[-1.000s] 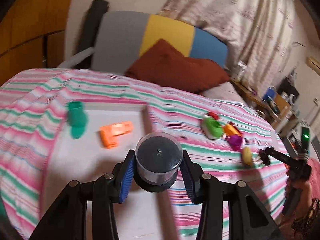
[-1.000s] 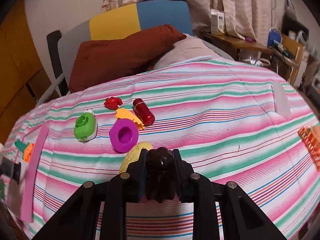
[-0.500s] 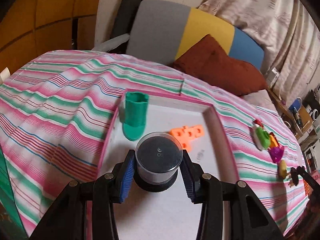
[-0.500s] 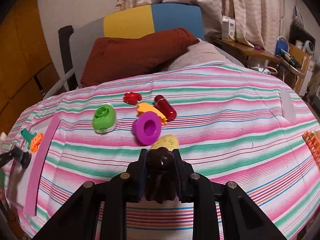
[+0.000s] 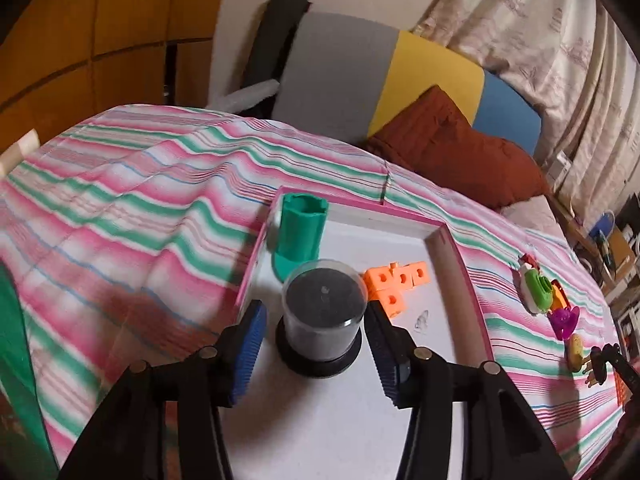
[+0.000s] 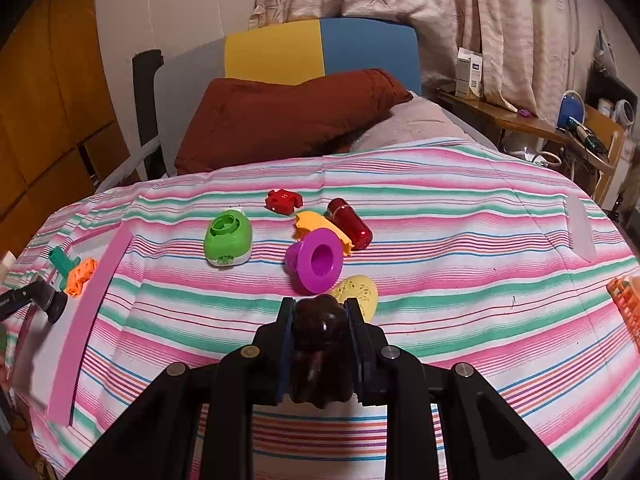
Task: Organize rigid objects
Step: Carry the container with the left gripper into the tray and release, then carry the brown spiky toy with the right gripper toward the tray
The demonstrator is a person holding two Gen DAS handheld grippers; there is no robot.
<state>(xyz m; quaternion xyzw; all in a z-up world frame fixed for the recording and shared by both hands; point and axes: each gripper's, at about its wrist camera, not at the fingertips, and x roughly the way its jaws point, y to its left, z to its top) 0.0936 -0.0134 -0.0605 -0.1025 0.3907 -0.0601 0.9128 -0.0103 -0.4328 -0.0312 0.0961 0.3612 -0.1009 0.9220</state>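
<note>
Striped bedcover under my pink-rimmed tray (image 5: 456, 256): my left gripper (image 5: 316, 344) is opening off the light, slick clear-domed canister (image 5: 323, 316); my right gripper (image 6: 320, 344) pinches a hard dark-brown figurine (image 6: 320, 344).

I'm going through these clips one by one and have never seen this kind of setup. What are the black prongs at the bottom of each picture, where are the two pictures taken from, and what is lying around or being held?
The black prongs are handheld two-finger grippers, one in each of a person's hands; a wide-angle camera on each looks forward along its fingers. In the left view, the left gripper is over a pink-rimmed white tray on a striped cloth. Its jaws are opening around a clear jar with a dark inside that stands on the tray; there are gaps at both pads. A green cup and an orange block piece are also in the tray. In the right view, the right gripper is shut on a dark brown toy. On the cloth beyond lie green, purple, yellow, orange and red toys.
</note>
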